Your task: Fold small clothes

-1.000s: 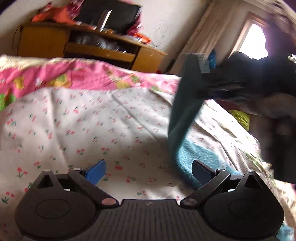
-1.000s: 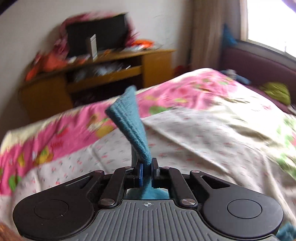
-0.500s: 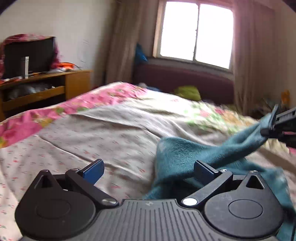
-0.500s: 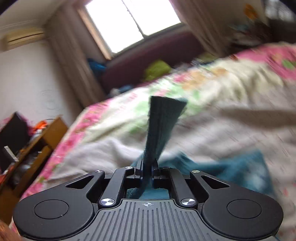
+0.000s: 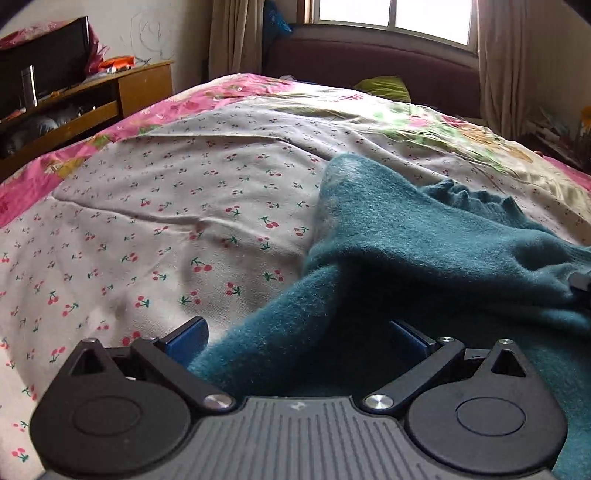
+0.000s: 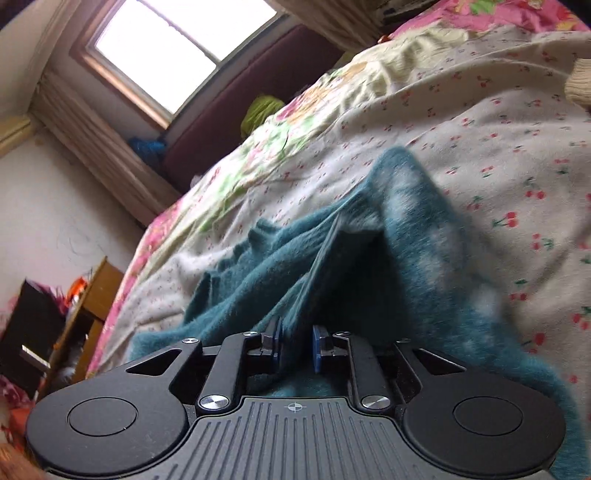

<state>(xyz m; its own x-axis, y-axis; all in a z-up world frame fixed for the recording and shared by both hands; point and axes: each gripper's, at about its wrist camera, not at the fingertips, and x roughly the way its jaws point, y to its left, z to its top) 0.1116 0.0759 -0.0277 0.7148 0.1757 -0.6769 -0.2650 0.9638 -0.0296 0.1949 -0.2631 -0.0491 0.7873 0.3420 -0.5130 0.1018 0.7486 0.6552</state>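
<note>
Down at my left gripper [image 5: 297, 338], the blue pads [image 5: 186, 338] are spread wide apart, released, with a fold of the fuzzy teal knitted garment [image 5: 424, 254] lying between them but neither pad pressing on it. My right gripper [image 6: 297, 347] has its blue pads [image 6: 316, 347] parted by a narrow gap, and a ridge of the same teal knit [image 6: 258, 280] rises through that gap; the left-hand pad seems to touch the cloth, the other stands just off it, so I cannot tell whether this is a true grip. The view here is tilted and a little blurred.

Just beyond the fingers, the garment lies crumpled on the grey-white bedsheet with small red cherry prints [image 5: 166, 221], one edge raised in a soft peak, a ribbed hem bunched toward the far right. In the left view the tip of my other gripper peeks in at the right edge, against the knit.

Farther out, a pink and green floral quilt [image 5: 229, 92] covers the bed. Past that, a yellow-green cushion [image 5: 384, 88] rests on a dark maroon sofa [image 5: 369, 55] under the bright window [image 5: 391, 14]. Off to the left stands a wooden cabinet [image 5: 144, 88] with a black television [image 5: 40, 62].
</note>
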